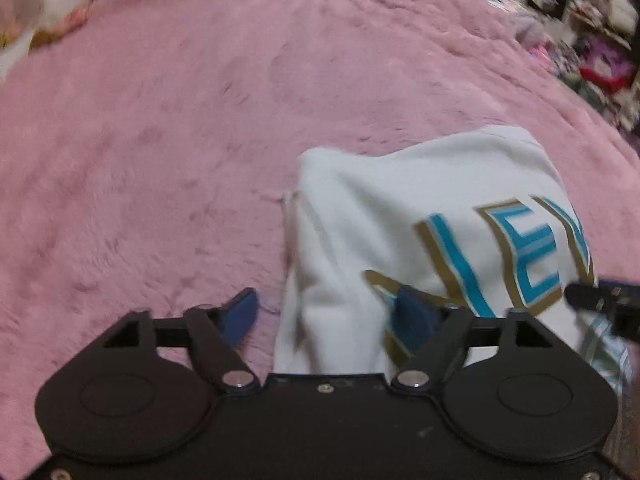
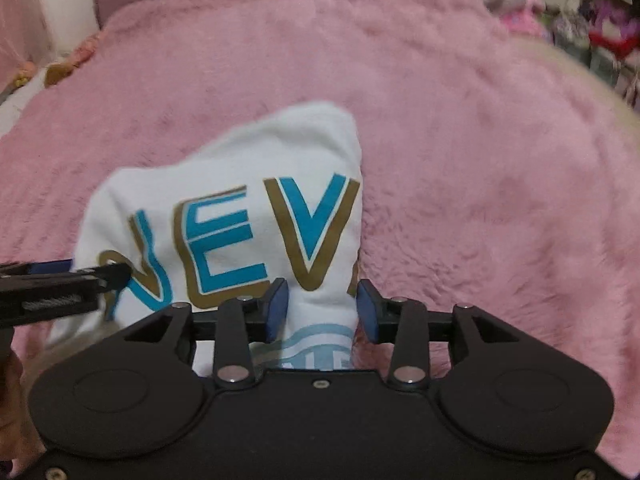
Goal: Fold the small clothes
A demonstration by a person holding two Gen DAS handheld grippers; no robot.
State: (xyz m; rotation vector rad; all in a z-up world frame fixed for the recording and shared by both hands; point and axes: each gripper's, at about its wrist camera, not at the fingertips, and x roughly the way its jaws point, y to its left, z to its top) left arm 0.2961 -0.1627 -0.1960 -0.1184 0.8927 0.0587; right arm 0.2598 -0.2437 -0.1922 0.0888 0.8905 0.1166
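One white shirt (image 2: 248,168), two grippers, one pink blanket (image 1: 160,140).

The left claw (image 1: 326,314) fills the lower frame, blue pads spread wide around the white garment's (image 1: 360,232) edge. Its blue-and-gold lettering (image 1: 516,252) sits lower right, pink furry blanket (image 1: 180,140) elsewhere, another claw (image 1: 600,300) at right edge.

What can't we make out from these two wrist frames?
- Full print on the white garment: right wrist view shows only "NEV"; the fold and the gripper body hide the rest.
- Left gripper contact: fingers are spread around the cloth edge; motion blur hides whether either one touches it.
- Right gripper grip: cloth sits between the fingers, gaps visible; pinch unclear.
- Garment's near edge: hidden behind the gripper bodies, both views.
- Room clutter: blurred.
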